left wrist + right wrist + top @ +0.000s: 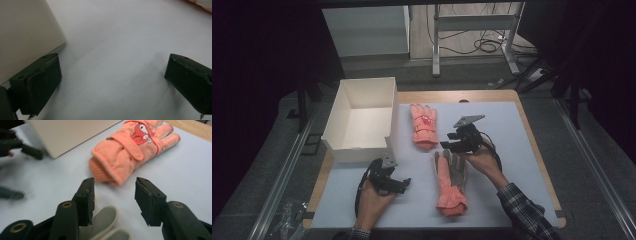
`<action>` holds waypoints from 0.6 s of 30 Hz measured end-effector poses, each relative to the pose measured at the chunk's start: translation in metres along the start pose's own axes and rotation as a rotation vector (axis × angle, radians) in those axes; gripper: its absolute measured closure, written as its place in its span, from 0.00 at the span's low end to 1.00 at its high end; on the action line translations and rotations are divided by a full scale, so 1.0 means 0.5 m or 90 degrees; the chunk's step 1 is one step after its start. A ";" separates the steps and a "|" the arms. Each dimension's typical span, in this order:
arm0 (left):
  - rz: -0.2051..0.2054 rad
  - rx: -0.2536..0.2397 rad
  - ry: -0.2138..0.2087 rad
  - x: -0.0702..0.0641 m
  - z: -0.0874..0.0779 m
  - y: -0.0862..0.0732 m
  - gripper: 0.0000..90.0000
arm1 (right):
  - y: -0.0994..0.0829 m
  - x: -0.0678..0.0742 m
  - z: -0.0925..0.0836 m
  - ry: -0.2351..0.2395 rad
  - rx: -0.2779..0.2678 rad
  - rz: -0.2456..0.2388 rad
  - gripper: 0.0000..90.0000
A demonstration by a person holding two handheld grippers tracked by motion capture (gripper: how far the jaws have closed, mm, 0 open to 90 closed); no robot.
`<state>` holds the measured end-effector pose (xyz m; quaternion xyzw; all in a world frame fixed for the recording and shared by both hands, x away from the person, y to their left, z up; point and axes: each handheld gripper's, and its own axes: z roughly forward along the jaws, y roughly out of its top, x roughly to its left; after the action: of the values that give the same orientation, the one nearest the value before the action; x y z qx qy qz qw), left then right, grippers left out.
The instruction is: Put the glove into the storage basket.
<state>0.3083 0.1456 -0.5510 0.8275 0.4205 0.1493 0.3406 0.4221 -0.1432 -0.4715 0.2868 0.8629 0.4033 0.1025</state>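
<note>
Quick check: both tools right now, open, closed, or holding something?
Left tool: open, nothing between its jaws, near the box.
Right tool: open, holding nothing, above the near glove, aimed at the far glove.

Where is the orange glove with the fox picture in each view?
High view: the fox glove lies centre, right of the white box, fingers pointing away.
Left gripper view: a sliver of orange fabric at the top right corner; which glove, I cannot tell.
Right gripper view: upper centre.
Shared landmark: the white box.

White box (362,120) walls the left — open mat (512,150) right of 2 gloves (424,125).
</note>
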 end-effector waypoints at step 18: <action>-0.001 0.000 0.000 0.000 0.000 0.000 0.01 | 0.088 -0.067 0.127 -0.034 -0.001 0.077 0.60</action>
<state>0.3084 0.1456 -0.5510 0.8272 0.4211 0.1487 0.3410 0.4934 -0.0996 -0.4816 0.3486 0.8406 0.4020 0.1011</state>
